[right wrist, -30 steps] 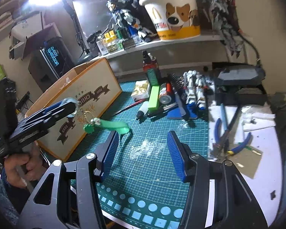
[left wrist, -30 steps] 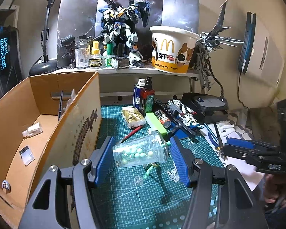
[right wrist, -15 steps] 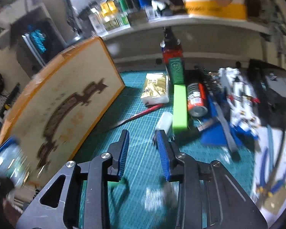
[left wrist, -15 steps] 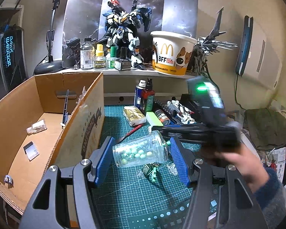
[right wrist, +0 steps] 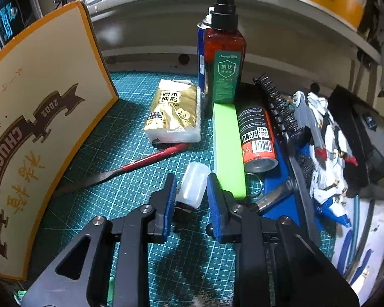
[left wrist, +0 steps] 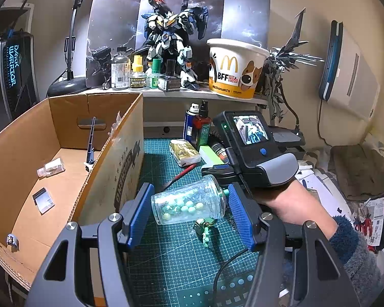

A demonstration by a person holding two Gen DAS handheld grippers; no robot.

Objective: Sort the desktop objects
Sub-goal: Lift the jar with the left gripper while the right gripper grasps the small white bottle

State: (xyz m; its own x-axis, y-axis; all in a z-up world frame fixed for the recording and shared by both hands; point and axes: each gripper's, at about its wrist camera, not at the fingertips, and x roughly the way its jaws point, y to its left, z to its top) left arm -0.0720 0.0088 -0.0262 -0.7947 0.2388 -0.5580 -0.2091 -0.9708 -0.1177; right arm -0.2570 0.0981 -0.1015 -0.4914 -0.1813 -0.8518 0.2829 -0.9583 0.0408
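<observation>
Now right gripper [right wrist: 191, 192] around white cap [right wrist: 194, 184]

**Tight lane on the cutting mat**

Bare cutting mat [right wrist: 130, 179] lies open near the cardboard box [right wrist: 38, 117] wall on the left. Right, a green block [right wrist: 227, 151], spray can [right wrist: 257, 138] and red bottle [right wrist: 224, 61] crowd the far side; a red-handled tool [right wrist: 140, 162] crosses the lane.

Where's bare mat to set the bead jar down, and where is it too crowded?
Free: the green mat between the cardboard box and the red tool, and the near mat below the jar apart from the small green piece. Crowded: the back right, with tissue pack, spray bottle, green block and can.
</observation>
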